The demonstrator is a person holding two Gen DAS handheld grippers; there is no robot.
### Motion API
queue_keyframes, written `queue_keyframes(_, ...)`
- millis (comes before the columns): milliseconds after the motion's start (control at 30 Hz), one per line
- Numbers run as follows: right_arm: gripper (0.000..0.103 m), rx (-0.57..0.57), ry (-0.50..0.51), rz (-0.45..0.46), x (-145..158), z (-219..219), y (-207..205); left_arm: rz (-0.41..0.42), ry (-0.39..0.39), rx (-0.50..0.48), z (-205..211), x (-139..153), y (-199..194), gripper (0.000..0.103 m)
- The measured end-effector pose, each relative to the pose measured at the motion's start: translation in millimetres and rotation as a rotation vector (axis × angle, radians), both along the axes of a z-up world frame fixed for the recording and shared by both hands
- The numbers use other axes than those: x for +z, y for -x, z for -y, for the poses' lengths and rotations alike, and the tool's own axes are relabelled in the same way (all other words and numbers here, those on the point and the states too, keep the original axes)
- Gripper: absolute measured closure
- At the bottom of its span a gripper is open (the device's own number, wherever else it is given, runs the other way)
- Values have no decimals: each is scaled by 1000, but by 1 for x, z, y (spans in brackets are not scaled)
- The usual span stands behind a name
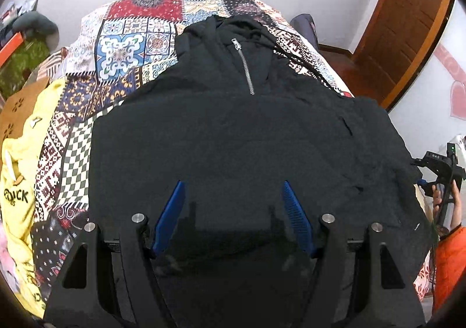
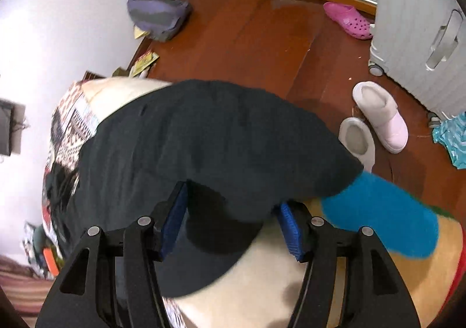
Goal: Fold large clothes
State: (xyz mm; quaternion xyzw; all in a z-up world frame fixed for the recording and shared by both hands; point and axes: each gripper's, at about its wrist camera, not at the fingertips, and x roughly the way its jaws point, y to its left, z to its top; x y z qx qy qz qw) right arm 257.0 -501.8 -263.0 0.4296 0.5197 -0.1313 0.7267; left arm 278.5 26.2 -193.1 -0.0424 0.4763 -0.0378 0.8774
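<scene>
Two spread blue-ribbed tools, left tool and right tool, over soft, matte black zip-neck hoodie.

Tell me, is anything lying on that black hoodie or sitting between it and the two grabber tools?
Nothing visible does. The black hoodie lies spread on the patterned quilt with nothing on top. The left gripper is open right over it; the right gripper is open around its edge. The yellow garment lies off to the side.

The yellow garment bears black letters reading "ICK".
</scene>
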Motion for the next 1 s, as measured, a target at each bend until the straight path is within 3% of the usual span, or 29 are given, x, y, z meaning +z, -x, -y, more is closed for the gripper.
queue_keyframes(33, 49, -8, 14, -4, 1, 0, -2, 0, -1, 1, -1, -1, 1, 35)
queue_keyframes(200, 87, 45, 154, 5, 23, -13, -10, 8, -20, 8, -8, 1, 7, 35)
queue_keyframes(400, 93, 142, 359, 139, 94, -49, -12, 45, -42, 11, -15, 13, 18, 35)
queue_keyframes(533, 94, 224, 409, 282, 151, -79, -15, 71, -48, 12, -19, 22, 23, 35)
queue_keyframes(700, 94, 425, 416, 464, 208, -152, -18, 100, -44, 20, -27, 33, 32, 35)
queue_keyframes(833, 94, 591, 371, 508, 207, -212, -14, 114, -60, 19, -32, 37, 41, 35)
queue_keyframes(1000, 94, 816, 295, 400, 151, -285, -12, 107, -62, 20, -42, 36, 50, 35)
